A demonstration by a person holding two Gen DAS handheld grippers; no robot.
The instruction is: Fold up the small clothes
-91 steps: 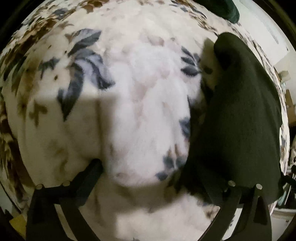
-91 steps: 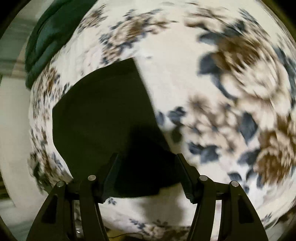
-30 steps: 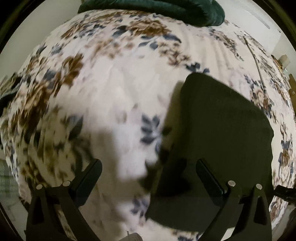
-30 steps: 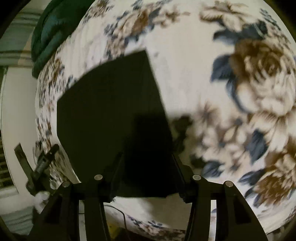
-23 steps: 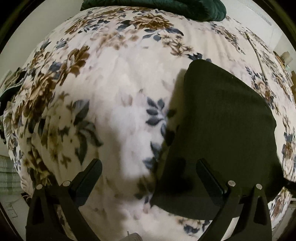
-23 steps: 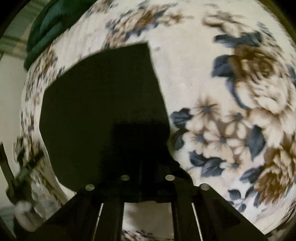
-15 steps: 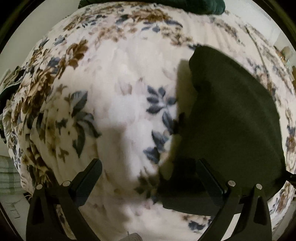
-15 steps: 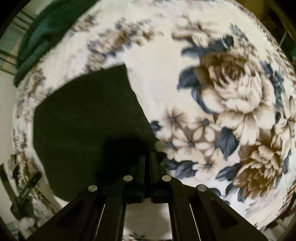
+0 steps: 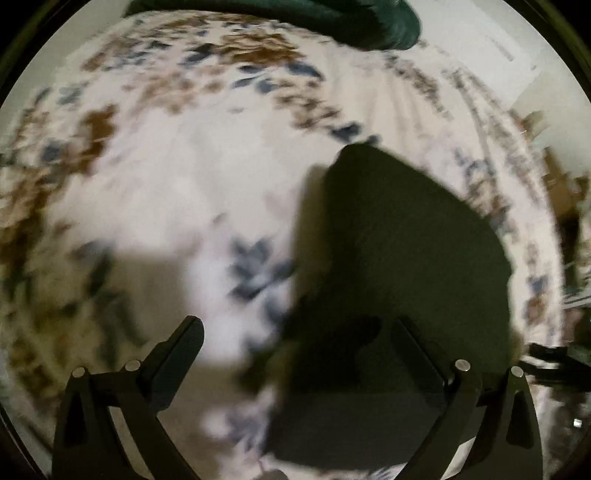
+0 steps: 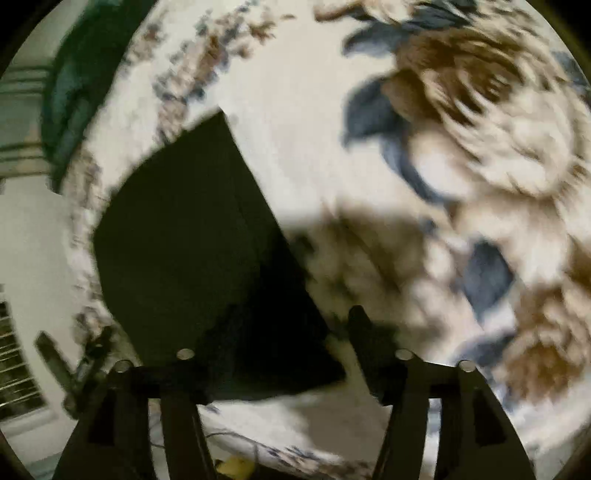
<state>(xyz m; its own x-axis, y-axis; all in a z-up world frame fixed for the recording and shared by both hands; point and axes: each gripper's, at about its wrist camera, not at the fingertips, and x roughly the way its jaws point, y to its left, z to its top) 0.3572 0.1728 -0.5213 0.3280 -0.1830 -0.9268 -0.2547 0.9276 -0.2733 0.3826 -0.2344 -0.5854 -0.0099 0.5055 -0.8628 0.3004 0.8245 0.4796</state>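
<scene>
A dark, flat folded garment [image 9: 399,266] lies on the floral blanket [image 9: 184,192]. In the left wrist view it fills the right half, and my left gripper [image 9: 295,332] is open, its right finger over the cloth's near left corner. In the right wrist view the garment [image 10: 192,236] lies at centre left. My right gripper [image 10: 288,332] is open and holds nothing, its left finger over the cloth's near right corner and its right finger over the blanket [image 10: 424,155].
A dark green bundle [image 9: 332,18] lies at the far edge of the bed and shows in the right wrist view [image 10: 77,81] at upper left. The bed's near edge and floor clutter [image 10: 74,369] show at lower left.
My right gripper was shut on the garment's near edge half a second ago and has opened and let go. Both views have pulled back a little; the garment lies flat.
</scene>
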